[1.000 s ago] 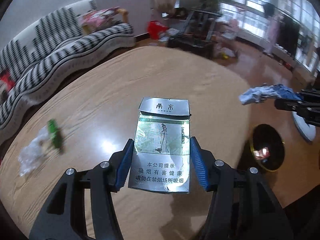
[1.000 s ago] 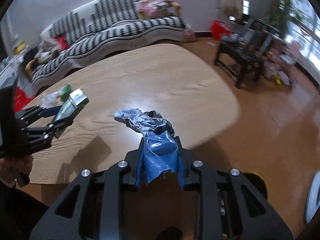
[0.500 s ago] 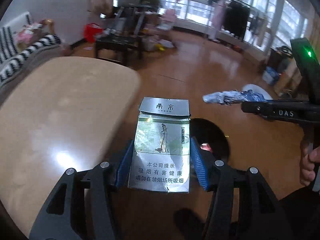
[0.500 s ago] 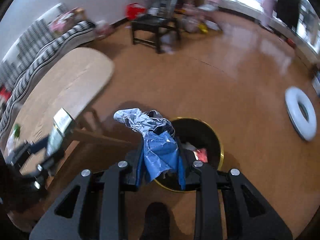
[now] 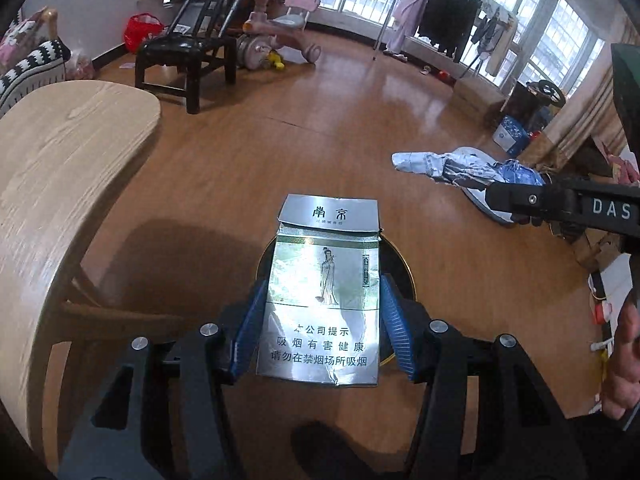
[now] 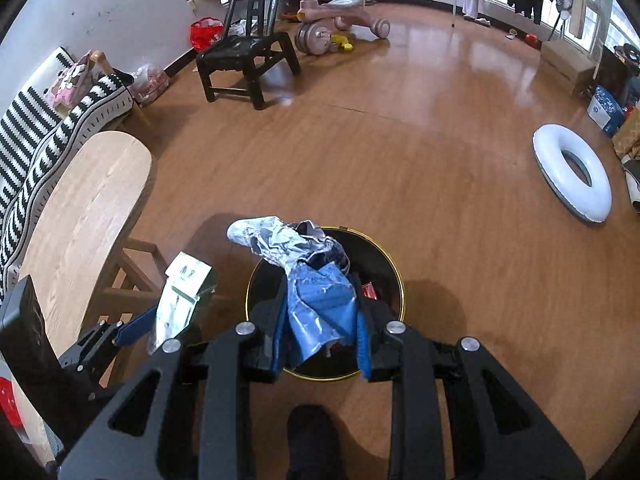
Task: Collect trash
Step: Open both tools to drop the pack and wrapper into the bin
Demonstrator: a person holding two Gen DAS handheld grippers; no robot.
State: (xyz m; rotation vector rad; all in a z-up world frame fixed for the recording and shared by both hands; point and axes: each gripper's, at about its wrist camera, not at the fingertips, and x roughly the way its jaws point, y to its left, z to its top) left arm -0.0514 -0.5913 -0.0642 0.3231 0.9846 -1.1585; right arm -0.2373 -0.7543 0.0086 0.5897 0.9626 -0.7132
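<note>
The cigarette pack was silver with a pale green panel, a robed figure and black lettering. The wrapper was crumpled blue and silver. Both grippers had black frames and blue pads. The bin was black with a gold rim. The sofa wore black-and-white stripes; the swim ring was white.

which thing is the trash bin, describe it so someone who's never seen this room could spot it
Start at the light wooden table on the left of the right wrist view, then look to the bare floor just past its near end. The trash bin stands there: a round black bin with a thin gold rim, directly below the right claw and its crumpled blue wrapper. The only other round thing nearby is the white swim ring, which lies flat.
</note>
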